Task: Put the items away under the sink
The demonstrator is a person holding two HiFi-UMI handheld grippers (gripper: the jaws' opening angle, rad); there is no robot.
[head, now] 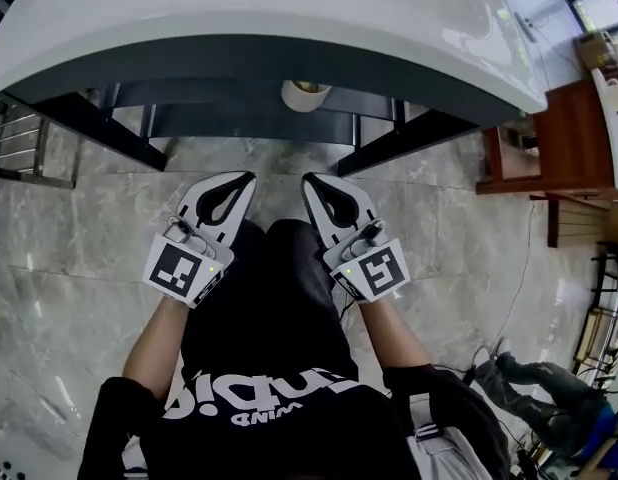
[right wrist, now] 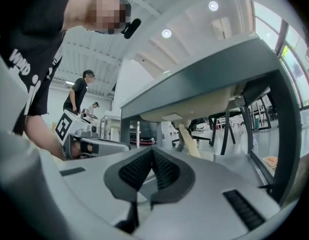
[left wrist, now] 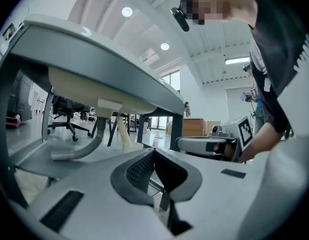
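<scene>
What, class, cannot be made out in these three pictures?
- Items to put away: in no view.
- Space under the sink: head view, its white top covers most.
- Drain pipe: head view, sink rim cuts it off.
- Background people: right gripper view, too small.

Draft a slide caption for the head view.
Left gripper and right gripper, both shut and empty, point side by side toward the space under the sink.

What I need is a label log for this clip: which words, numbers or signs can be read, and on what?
"WIND": small white print on the person's black shirt.
Larger white letters next to it: creased and cut off, unreadable.
Marker squares on the left gripper and right gripper: black-and-white patterns, no letters.
</scene>
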